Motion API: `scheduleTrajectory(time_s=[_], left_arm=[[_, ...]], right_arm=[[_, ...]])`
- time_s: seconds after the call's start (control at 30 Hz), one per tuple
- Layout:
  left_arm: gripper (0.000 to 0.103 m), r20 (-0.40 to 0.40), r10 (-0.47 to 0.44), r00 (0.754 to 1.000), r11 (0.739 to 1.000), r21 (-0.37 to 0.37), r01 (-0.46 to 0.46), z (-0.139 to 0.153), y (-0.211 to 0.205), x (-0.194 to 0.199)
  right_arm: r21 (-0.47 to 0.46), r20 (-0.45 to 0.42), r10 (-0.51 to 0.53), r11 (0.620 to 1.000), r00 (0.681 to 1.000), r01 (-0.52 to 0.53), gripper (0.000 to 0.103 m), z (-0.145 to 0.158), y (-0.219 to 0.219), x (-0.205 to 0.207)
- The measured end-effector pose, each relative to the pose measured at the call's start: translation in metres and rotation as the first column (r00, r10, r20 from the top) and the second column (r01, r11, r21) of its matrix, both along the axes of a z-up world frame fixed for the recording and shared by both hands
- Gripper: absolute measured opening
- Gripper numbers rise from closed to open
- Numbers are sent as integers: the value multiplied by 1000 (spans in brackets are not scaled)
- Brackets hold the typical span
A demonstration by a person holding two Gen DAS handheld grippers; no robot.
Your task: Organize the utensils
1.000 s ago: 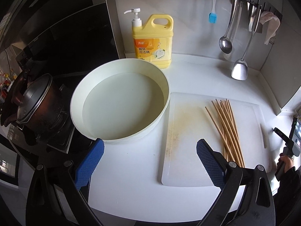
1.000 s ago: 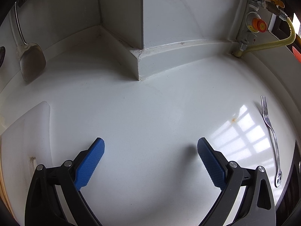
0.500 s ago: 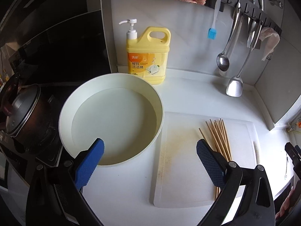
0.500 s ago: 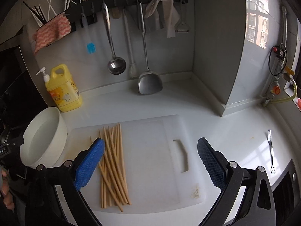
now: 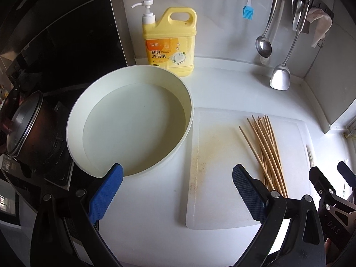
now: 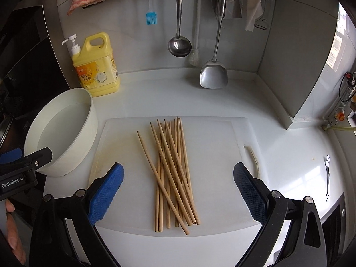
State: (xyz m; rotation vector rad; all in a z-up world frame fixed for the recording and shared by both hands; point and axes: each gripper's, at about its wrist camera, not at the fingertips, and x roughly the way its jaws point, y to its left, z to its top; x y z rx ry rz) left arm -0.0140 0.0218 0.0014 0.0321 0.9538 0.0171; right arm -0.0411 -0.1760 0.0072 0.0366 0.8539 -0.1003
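Several wooden chopsticks [image 6: 173, 171] lie in a loose crossed pile on a white cutting board [image 6: 213, 146]. My right gripper [image 6: 178, 193] hangs open above the near end of the pile, a blue pad on each side of it. In the left wrist view the chopsticks [image 5: 264, 149] lie on the board's [image 5: 213, 155] right half. My left gripper [image 5: 175, 191] is open and holds nothing, over the counter between a white basin [image 5: 133, 124] and the board. The right gripper [image 5: 329, 187] shows at the left view's right edge.
A yellow dish-soap jug [image 6: 95, 66] stands at the back wall. A ladle [image 6: 179, 44], a spatula [image 6: 213, 73], a blue brush [image 6: 151, 19] and cloths hang from a rail. A fork [image 6: 327, 178] lies on the counter at the right. A pot [image 5: 20, 124] sits on the stove, left.
My right gripper has swung left from the bare counter corner and now faces the chopsticks on the board. My left gripper shifted slightly; both stayed open.
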Motion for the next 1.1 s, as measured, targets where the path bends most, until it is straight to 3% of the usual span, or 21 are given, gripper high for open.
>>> scheduleTrajectory(time_s=[0.6, 1.1], left_arm=[[97, -38, -6, 999, 999, 37, 7, -10, -4, -5], [97, -38, -5, 999, 1000, 16, 5, -11, -2, -8]], right_arm=[[25, -132, -24, 999, 991, 28, 94, -21, 6, 4], [25, -136, -20, 999, 990, 24, 94, -23, 9, 4]])
